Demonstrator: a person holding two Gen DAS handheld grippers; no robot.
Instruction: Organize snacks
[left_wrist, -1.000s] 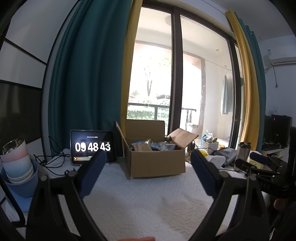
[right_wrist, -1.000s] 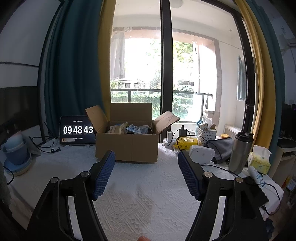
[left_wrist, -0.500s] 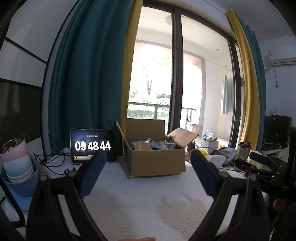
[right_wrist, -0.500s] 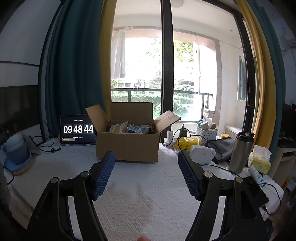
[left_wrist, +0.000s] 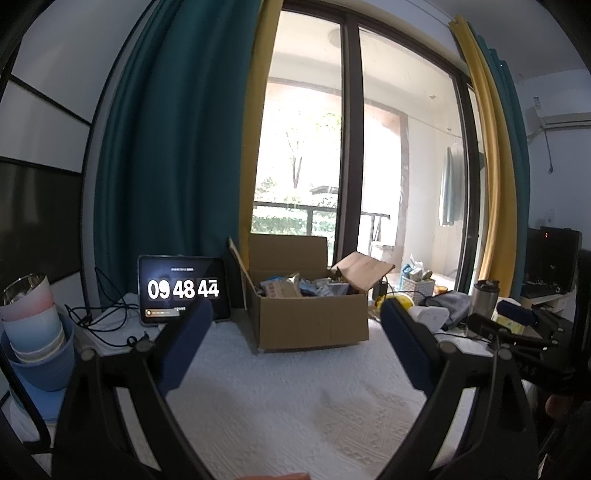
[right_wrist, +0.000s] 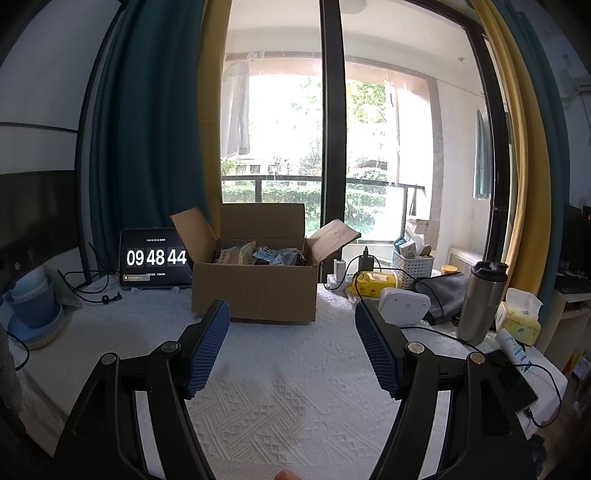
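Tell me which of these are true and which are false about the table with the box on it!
1. The cardboard box is open, with snack packets inside. True.
2. The right gripper is holding a snack. False: its fingers stand apart with nothing between them.
3. The clock screen stands left of the box. True.
4. The metal cup is lying on its side. False: it stands upright, right of the box.
5. The left gripper is inside the box. False: it is in front of the box, open and empty.
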